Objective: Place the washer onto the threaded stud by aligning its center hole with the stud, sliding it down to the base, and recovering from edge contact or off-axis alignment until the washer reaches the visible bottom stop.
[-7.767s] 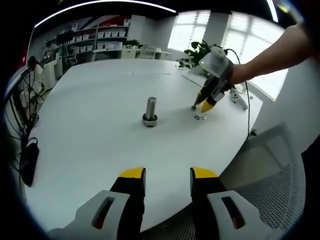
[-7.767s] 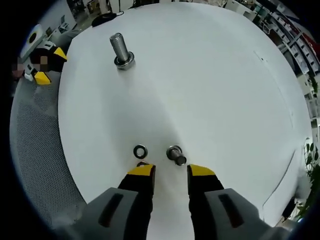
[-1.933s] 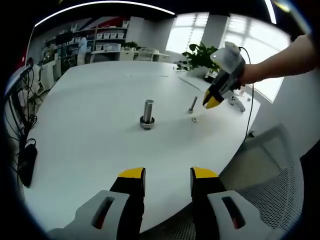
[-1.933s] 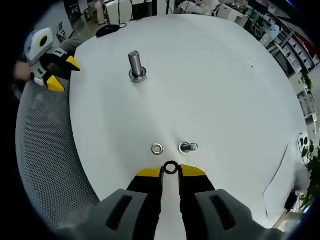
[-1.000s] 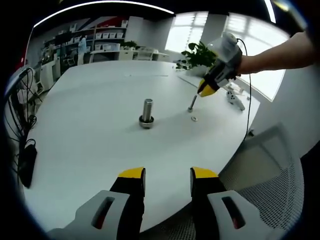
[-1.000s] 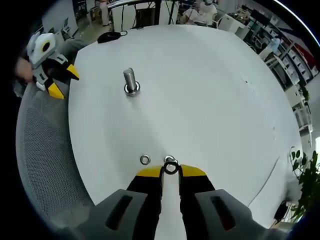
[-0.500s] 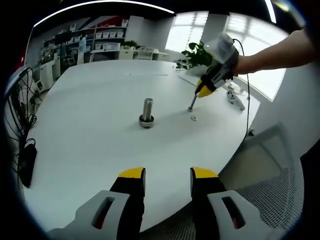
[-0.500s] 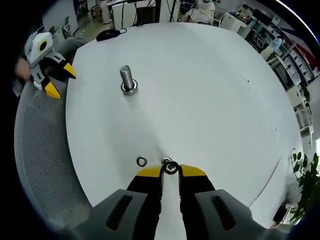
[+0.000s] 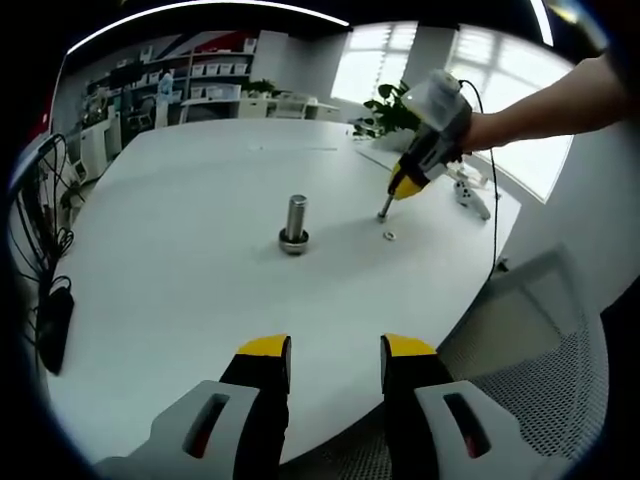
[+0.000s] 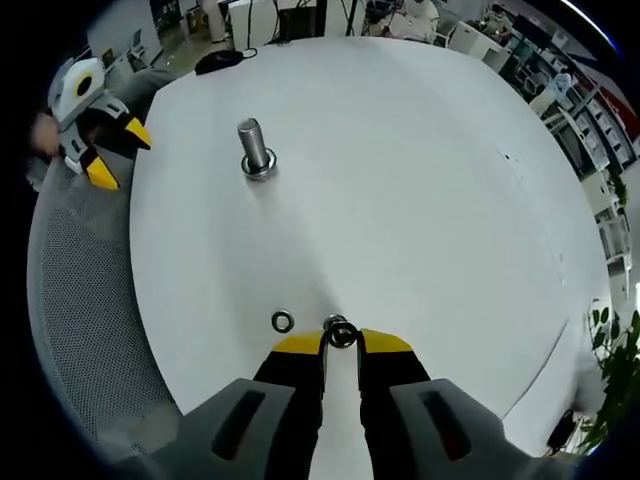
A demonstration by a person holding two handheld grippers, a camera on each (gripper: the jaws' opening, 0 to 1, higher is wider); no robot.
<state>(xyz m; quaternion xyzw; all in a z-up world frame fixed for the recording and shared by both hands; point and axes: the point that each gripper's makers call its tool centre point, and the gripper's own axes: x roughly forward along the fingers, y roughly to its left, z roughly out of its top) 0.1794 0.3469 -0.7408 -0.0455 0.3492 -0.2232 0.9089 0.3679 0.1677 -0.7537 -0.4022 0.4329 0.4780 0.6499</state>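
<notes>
My right gripper (image 10: 342, 345) is shut on a dark washer (image 10: 342, 336), holding it flat right over the top of a small threaded stud (image 10: 331, 323). A second washer (image 10: 283, 321) lies loose on the white table (image 10: 420, 190) just left of that stud. A bigger stud (image 10: 250, 145) with a ring at its base stands farther off. In the left gripper view, the right gripper (image 9: 408, 185) hovers at the tip of the small stud (image 9: 384, 207), with the loose washer (image 9: 389, 236) beside it. My left gripper (image 9: 335, 360) is open at the table's near edge.
A grey mesh chair (image 9: 545, 330) sits off the table's edge beside the left gripper (image 10: 100, 150). A black pouch (image 9: 55, 320) lies at the table's left edge. A white cable and bracket (image 9: 472, 192) lie behind the right gripper. A person's arm (image 9: 540, 100) holds it.
The right gripper closed on one washer from the table, lifted it and carried it over the small stud, easing closer in the last second. The left gripper stayed put.
</notes>
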